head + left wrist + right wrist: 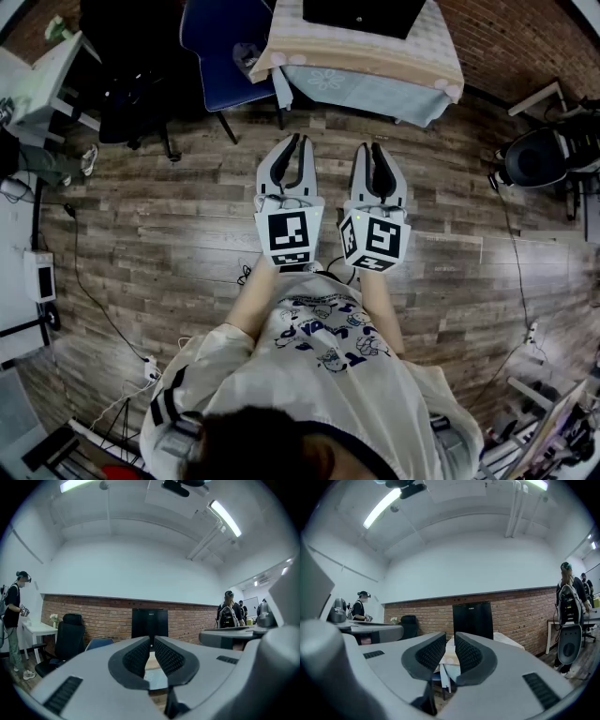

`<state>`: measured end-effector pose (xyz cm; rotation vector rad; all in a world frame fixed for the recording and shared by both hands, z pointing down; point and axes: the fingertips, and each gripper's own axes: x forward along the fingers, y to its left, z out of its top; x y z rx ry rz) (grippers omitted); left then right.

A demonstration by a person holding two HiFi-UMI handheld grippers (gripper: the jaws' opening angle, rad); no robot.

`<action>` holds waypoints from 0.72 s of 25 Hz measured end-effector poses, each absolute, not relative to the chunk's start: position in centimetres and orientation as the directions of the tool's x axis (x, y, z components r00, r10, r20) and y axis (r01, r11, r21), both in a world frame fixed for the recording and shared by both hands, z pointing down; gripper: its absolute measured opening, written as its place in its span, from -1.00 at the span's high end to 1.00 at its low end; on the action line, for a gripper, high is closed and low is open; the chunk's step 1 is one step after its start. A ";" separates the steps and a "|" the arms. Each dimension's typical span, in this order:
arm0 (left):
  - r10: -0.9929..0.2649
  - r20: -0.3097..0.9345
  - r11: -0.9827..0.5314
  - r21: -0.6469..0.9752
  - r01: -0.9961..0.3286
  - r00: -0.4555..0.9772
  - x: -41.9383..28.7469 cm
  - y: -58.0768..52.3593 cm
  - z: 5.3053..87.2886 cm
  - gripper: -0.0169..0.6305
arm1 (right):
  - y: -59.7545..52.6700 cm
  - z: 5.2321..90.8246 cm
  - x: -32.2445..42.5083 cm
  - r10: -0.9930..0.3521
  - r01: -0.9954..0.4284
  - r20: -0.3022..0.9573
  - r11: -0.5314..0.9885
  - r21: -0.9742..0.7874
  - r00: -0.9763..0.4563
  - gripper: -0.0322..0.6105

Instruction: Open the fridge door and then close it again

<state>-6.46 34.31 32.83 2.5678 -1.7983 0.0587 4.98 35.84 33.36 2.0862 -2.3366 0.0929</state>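
The small black box-shaped fridge (361, 14) is seen straight ahead of both grippers and well apart from them. It stands on a worktop draped in a pale patterned cloth (375, 58). The grey two-jaw left gripper (299, 141) is held level with its jaws brought together on nothing. The matching right gripper (368, 147), just beside it, is held level with its jaws a narrow gap apart and nothing between them.

The door is judged to be stiff and rigid, and likely held by a seal, so a firm steady pull would be needed. The black front looks smooth and probably slippery to the pads. No handle can be made out at this range, nor the hinge side, so a free vertical edge of the door is judged the best hold. Such a small fridge might slide on the cloth if jerked.
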 end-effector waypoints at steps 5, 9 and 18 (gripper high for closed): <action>-0.939 0.041 -0.342 -0.012 -0.940 0.341 -6.5 33.6 33.2 0.81 | 35.1 33.6 4.9 -0.992 -0.993 0.050 0.113 -0.040 -0.114 0.66; -0.939 0.048 -0.342 -0.009 -0.940 0.341 -6.8 32.5 33.4 0.81 | 34.0 33.9 4.5 -0.992 -0.993 0.057 0.114 -0.043 -0.116 0.66; -0.939 0.045 -0.340 -0.001 -0.940 0.340 -8.2 27.8 33.5 0.81 | 29.5 34.1 3.1 -0.990 -0.990 0.058 0.129 -0.049 -0.131 0.66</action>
